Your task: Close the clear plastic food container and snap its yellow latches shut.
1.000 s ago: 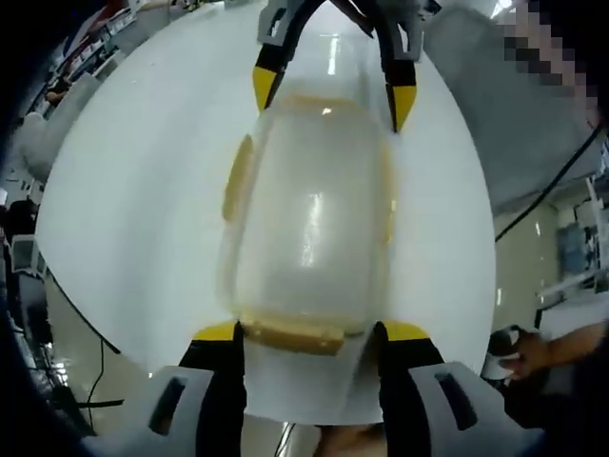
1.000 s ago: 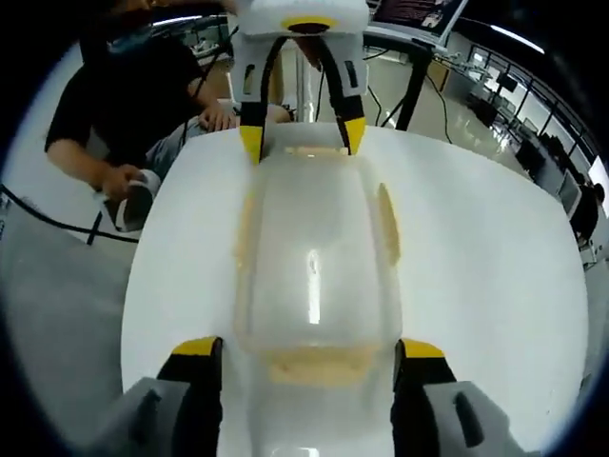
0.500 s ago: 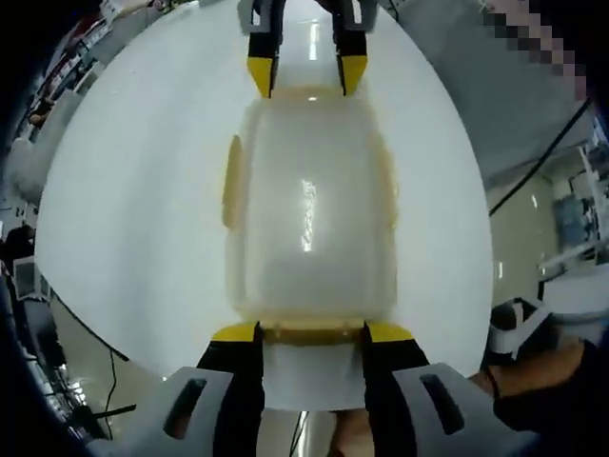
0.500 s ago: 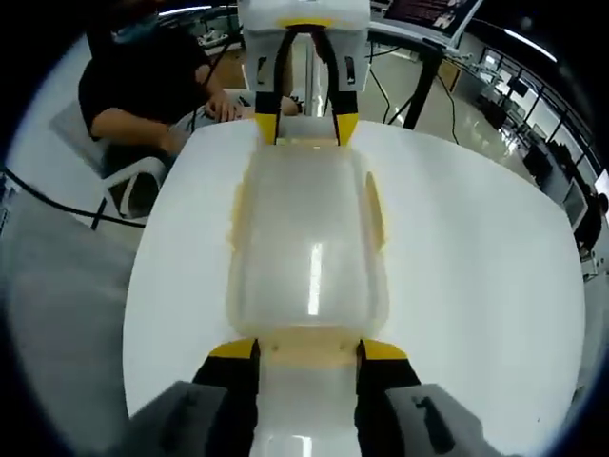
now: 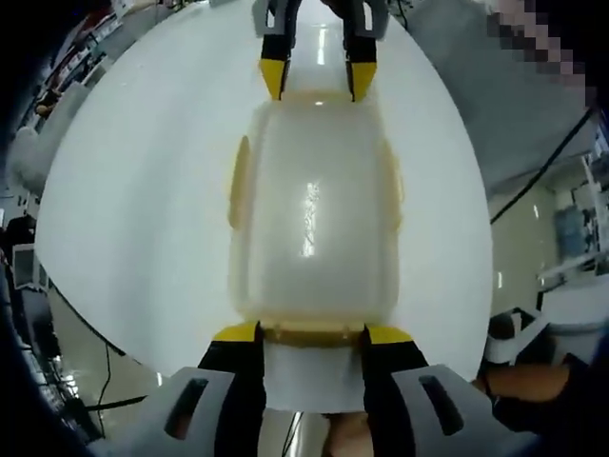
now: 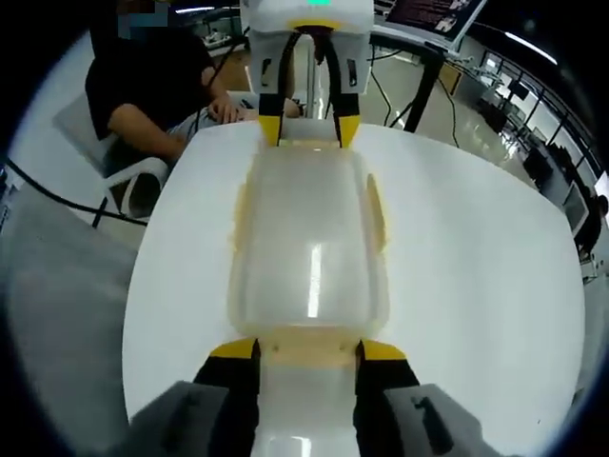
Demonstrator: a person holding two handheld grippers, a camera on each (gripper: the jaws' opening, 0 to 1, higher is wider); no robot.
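Container (image 5: 312,214) lies lengthwise between both grippers, fingers (image 5: 238,335) gripping its end latches.

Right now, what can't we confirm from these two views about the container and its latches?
- End latch, left gripper view: left gripper jaws flank it; whether it is snapped is unclear.
- Opposite end latch, right gripper view: right gripper jaws flank it; same doubt.
- Side latches, both views: pale, blurred by fisheye; whether locked is unclear.
- Container contents: glare on the lid hides the inside.

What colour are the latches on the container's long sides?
Yellow; the side latches show best in the left gripper view.
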